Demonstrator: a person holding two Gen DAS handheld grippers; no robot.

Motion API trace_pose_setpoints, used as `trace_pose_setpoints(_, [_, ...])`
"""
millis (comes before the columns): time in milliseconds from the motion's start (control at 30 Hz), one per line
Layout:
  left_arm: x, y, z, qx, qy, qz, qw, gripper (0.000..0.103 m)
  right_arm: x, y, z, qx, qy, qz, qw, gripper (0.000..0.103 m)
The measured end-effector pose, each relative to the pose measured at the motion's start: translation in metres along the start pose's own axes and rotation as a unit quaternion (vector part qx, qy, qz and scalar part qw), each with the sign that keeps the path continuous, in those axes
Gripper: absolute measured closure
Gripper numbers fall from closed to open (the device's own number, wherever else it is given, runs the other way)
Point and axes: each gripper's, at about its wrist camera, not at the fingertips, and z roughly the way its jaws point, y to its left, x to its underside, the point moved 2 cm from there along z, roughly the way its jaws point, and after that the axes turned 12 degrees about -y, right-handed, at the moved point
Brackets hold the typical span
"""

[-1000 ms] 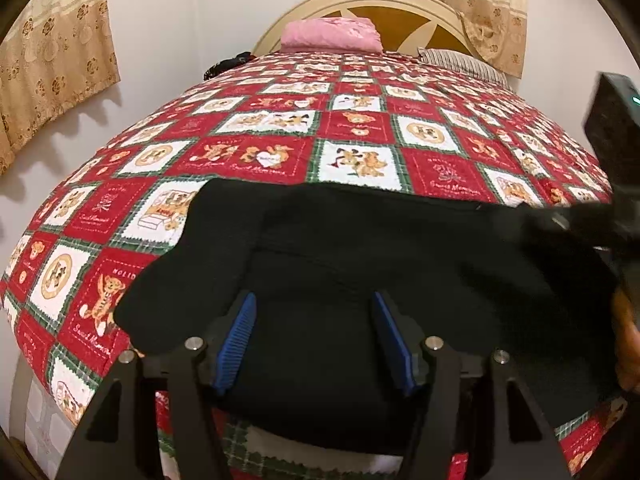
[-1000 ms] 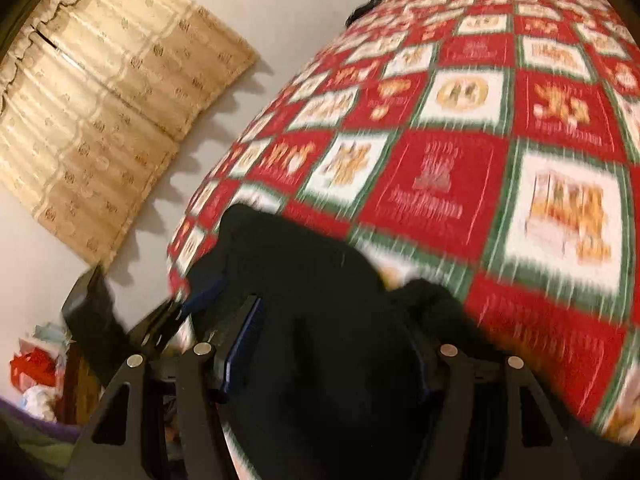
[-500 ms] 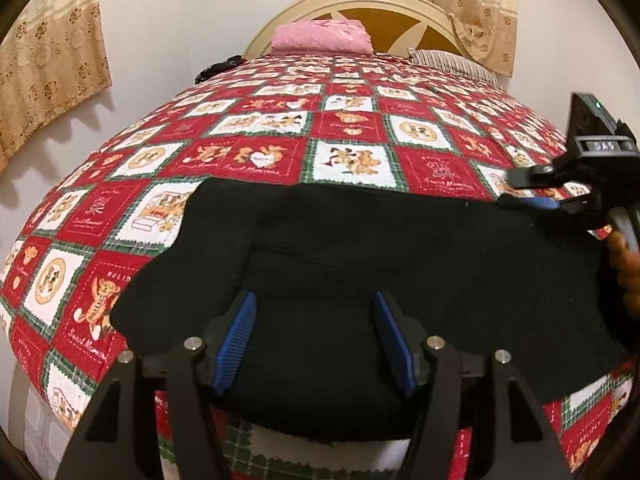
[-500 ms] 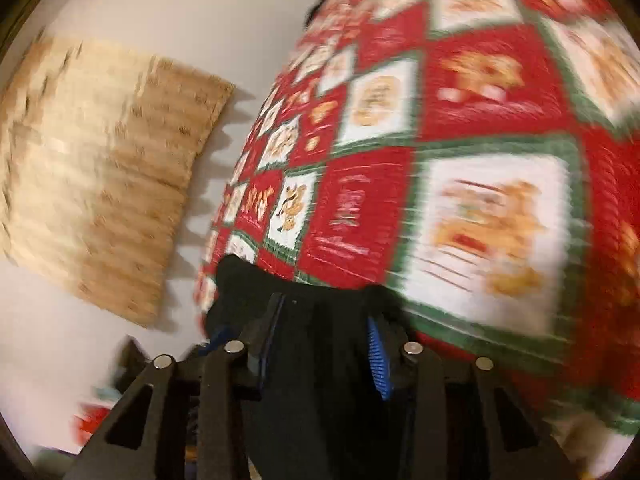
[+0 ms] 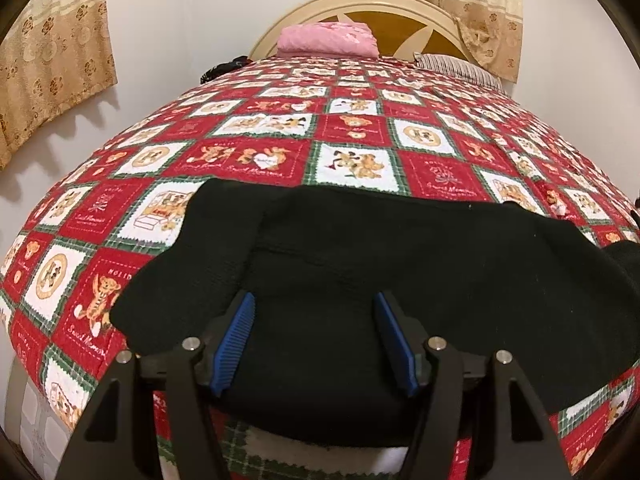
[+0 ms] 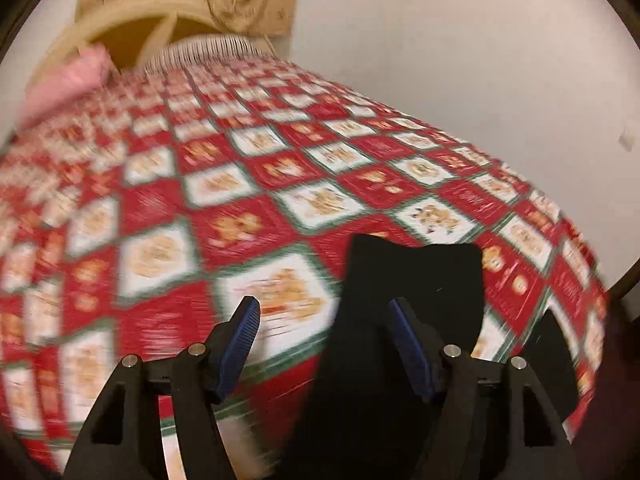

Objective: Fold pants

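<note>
As viewed leftward, pants [image 5: 400, 264] lie crosswise on quilt [image 5: 352, 128].

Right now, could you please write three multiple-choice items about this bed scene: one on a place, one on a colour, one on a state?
1. Where does the pink bundle lie?
A. by the headboard
B. on the pants
C. on the floor

2. What colour are the pants?
A. grey
B. black
C. blue

3. How do the left gripper jaws stand?
A. shut on cloth
B. hidden
C. open

Key: 1 A, it lies at the quilt's far end; 2 B, the cloth is black throughout; 3 C, the blue pads stand apart.
</note>
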Motion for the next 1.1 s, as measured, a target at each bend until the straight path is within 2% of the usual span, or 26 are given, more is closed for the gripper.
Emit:
trace_pose_setpoints(67, [0.0,0.0,0.0,0.0,0.001,0.001,1.0,0.037,0.004,-0.001,0.019,0.039,0.018,-0.031,0.999,0.035])
trace_pose_setpoints(133, [0.0,0.0,0.0,0.0,0.0,0.001,1.0,0.037,0.009,-0.013,0.027,0.023,0.028,-0.03,0.999,0.035])
trace_pose_setpoints(200, [0.0,-0.001,0.0,-0.002,-0.001,0.001,1.0,0.037,0.01,-0.02,0.032,-0.022,0.036,-0.007,0.999,0.048])
trace_pose_setpoints(233, [0.0,0.0,0.0,-0.002,-0.001,0.002,1.0,0.037,0.009,-0.027,0.031,-0.039,0.042,0.009,0.998,0.061])
trace_pose_setpoints(267, [0.0,-0.001,0.0,-0.003,-0.001,0.003,1.0,0.037,0.009,-0.032,0.029,-0.036,0.04,0.01,0.999,0.075])
trace_pose_setpoints(300, [0.0,-0.001,0.0,-0.004,-0.002,0.004,1.0,0.037,0.008,-0.034,0.025,-0.039,0.034,0.009,0.999,0.083])
trace_pose_setpoints(333, [0.0,-0.001,0.0,-0.005,-0.002,0.004,1.0,0.037,0.008,-0.04,0.021,-0.049,0.031,0.015,0.998,0.09])
trace_pose_setpoints(433, [0.0,-0.001,0.0,-0.004,-0.002,0.003,1.0,0.037,0.013,-0.06,0.01,-0.087,0.021,0.059,0.994,0.096])
trace_pose_setpoints(567, [0.0,-0.001,0.0,-0.007,-0.001,0.004,1.0,0.037,0.015,-0.072,-0.008,-0.182,-0.009,0.084,0.98,0.096])
trace_pose_setpoints(633, [0.0,-0.001,0.0,-0.007,0.001,0.003,1.0,0.037,0.019,-0.088,-0.025,-0.204,-0.025,0.105,0.973,0.096])
trace_pose_setpoints(667, [0.0,-0.001,0.001,-0.006,0.001,0.002,1.0,0.037,0.024,-0.105,-0.04,-0.205,-0.053,0.128,0.969,0.096])
trace_pose_setpoints(700, [0.0,0.0,0.001,-0.006,0.001,0.001,1.0,0.037,0.03,-0.124,-0.053,-0.195,-0.076,0.149,0.967,0.095])
trace_pose_setpoints(733, [0.0,-0.001,0.0,-0.007,0.001,0.001,1.0,0.037,0.039,-0.143,-0.062,-0.182,-0.09,0.167,0.965,0.086])
trace_pose_setpoints(767, [0.0,-0.001,0.001,-0.008,0.0,0.001,1.0,0.037,0.046,-0.16,-0.067,-0.172,-0.097,0.182,0.963,0.064])
trace_pose_setpoints(833, [0.0,-0.001,0.001,-0.009,-0.001,0.001,1.0,0.037,0.071,-0.204,-0.077,-0.132,-0.111,0.216,0.961,0.034])
trace_pose_setpoints(933, [0.0,-0.002,0.0,-0.01,0.001,0.001,1.0,0.037,0.101,-0.252,-0.078,-0.085,-0.106,0.227,0.964,0.034])
trace_pose_setpoints(1033, [0.0,-0.002,0.001,-0.013,0.003,0.0,0.9999,0.036,0.125,-0.277,-0.066,-0.084,-0.068,0.244,0.964,0.034])
trace_pose_setpoints(1100, [0.0,-0.003,0.002,-0.017,0.004,-0.002,0.9998,0.036,0.135,-0.279,-0.057,-0.088,-0.052,0.242,0.965,0.035])
